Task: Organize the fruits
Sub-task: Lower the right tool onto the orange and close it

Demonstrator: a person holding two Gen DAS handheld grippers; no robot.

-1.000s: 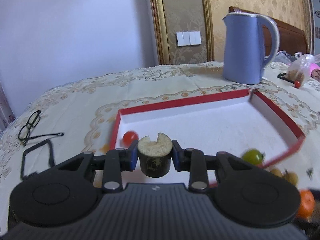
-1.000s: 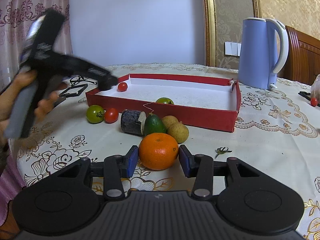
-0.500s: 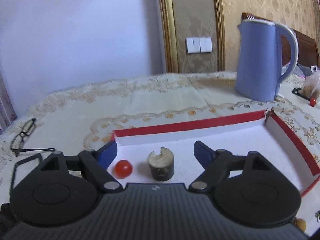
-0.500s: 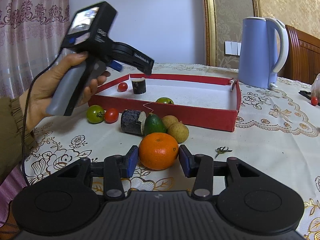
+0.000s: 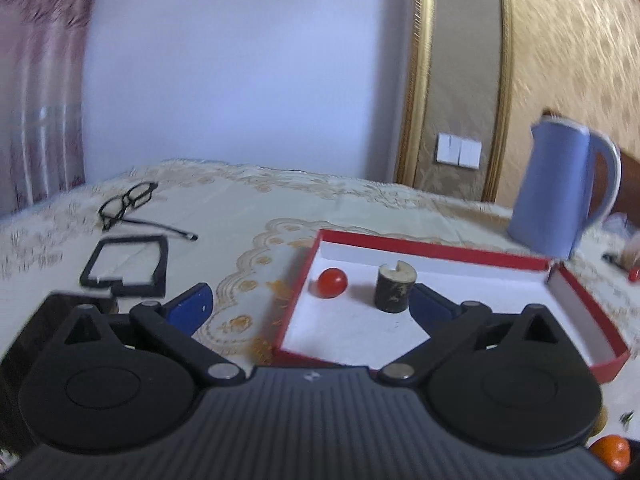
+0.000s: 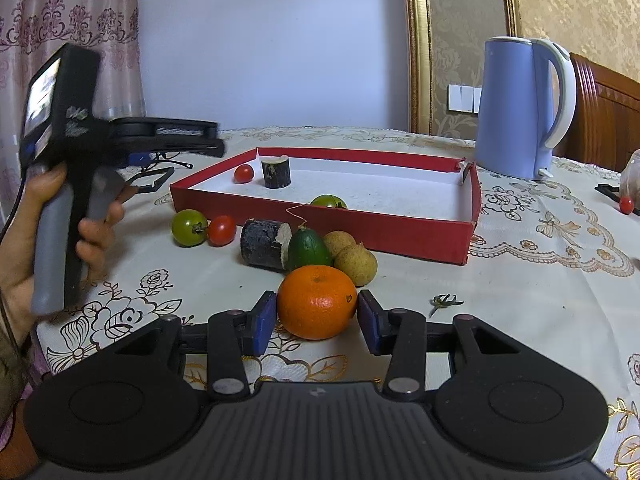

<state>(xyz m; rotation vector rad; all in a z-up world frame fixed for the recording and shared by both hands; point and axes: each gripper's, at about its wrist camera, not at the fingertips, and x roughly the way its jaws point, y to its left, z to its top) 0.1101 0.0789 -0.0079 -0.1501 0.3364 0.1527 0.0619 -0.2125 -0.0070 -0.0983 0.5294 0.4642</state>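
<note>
A red tray (image 6: 360,226) with a white floor holds a red cherry tomato (image 6: 243,173), an upright dark cane piece (image 6: 275,174) and a green tomato (image 6: 329,201). In the left wrist view the same cane piece (image 5: 395,289) stands beside the tomato (image 5: 332,283). My left gripper (image 5: 310,306) hangs back from the tray's near left corner. Its jaws are opening wide, with nothing pressed between them. My right gripper (image 6: 317,320) is shut on an orange (image 6: 316,300) resting on the tablecloth.
In front of the tray lie a green tomato (image 6: 189,227), a red tomato (image 6: 221,230), a second cane piece (image 6: 266,244), an avocado (image 6: 309,246) and two brown fruits (image 6: 355,264). A blue kettle (image 6: 520,108) stands back right. Glasses (image 5: 128,204) and a black frame (image 5: 124,266) lie left.
The left gripper let go of the cane piece, which now stands in the tray. Its jaws spread wide and it drew back to the left. The right gripper and orange stayed put.
</note>
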